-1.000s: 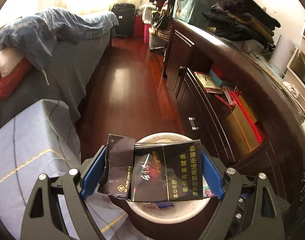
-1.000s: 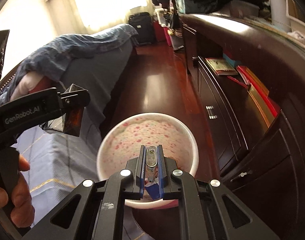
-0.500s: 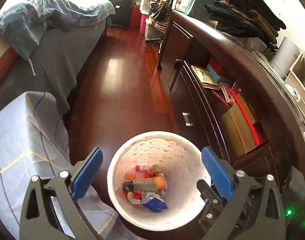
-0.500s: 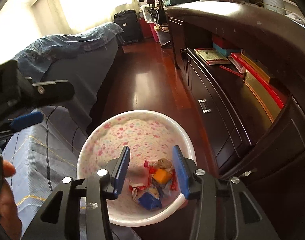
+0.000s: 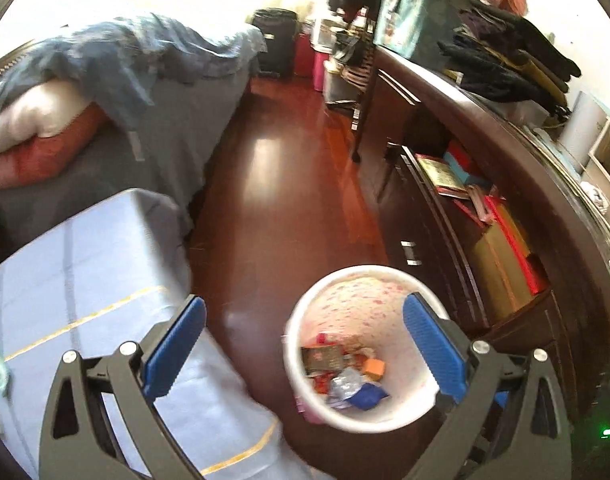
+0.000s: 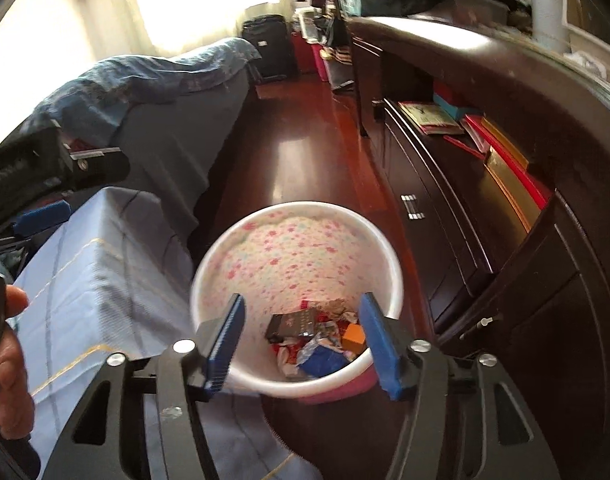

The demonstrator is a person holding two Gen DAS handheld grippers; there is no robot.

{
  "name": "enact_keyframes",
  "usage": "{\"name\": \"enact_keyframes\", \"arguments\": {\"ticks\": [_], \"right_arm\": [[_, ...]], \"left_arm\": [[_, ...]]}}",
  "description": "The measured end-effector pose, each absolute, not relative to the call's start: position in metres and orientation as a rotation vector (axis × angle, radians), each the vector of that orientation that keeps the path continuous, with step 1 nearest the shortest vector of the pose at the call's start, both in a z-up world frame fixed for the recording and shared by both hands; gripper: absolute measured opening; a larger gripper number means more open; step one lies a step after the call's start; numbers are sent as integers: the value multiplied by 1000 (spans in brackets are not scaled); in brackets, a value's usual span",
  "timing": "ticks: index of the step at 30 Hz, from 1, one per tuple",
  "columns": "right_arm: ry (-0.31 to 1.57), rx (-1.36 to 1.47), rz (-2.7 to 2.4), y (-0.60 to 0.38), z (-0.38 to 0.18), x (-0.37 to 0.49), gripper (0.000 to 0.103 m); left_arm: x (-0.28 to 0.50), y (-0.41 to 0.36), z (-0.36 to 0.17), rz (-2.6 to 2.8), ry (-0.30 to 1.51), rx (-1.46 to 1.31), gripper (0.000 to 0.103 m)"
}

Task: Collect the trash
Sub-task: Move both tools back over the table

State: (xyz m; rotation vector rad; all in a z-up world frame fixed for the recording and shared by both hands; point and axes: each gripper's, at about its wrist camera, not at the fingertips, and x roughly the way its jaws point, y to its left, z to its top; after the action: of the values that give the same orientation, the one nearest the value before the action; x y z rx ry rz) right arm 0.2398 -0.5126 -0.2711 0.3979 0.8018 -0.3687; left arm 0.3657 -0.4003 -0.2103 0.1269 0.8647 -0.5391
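Note:
A white trash bin point(image 5: 389, 276) with a pink flowered lining stands on the floor; it also shows in the right wrist view point(image 6: 289, 212). Inside lie a dark cigarette pack point(image 5: 323, 358), also seen from the right wrist point(image 6: 293, 324), an orange piece point(image 6: 353, 336), a blue wrapper point(image 6: 323, 361) and other scraps. My left gripper point(image 5: 305, 344) is open and empty, above the bin's left rim. My right gripper point(image 6: 303, 342) is open and empty, over the bin's near side.
A table with a light blue cloth point(image 5: 85, 280) stands left of the bin. A dark wooden cabinet point(image 5: 445, 240) with books and boxes runs along the right. A bed point(image 5: 125, 80) lies at the far left. Red-brown floor point(image 5: 273, 184) stretches between them.
My left gripper opened and let go of the dark cigarette packs, which now lie in the bin. My right gripper opened and dropped its small item. The left gripper has shifted left.

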Motion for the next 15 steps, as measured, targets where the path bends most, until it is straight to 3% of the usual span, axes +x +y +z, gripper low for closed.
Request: {"name": "enact_keyframes", "arguments": {"ticks": [9, 15], "right_arm": [[788, 331, -179, -435, -238, 228, 83], [810, 260, -22, -373, -230, 231, 84]], "left_arm": [[350, -296, -192, -344, 826, 84, 99], [345, -205, -197, -189, 846, 16, 99]]}}
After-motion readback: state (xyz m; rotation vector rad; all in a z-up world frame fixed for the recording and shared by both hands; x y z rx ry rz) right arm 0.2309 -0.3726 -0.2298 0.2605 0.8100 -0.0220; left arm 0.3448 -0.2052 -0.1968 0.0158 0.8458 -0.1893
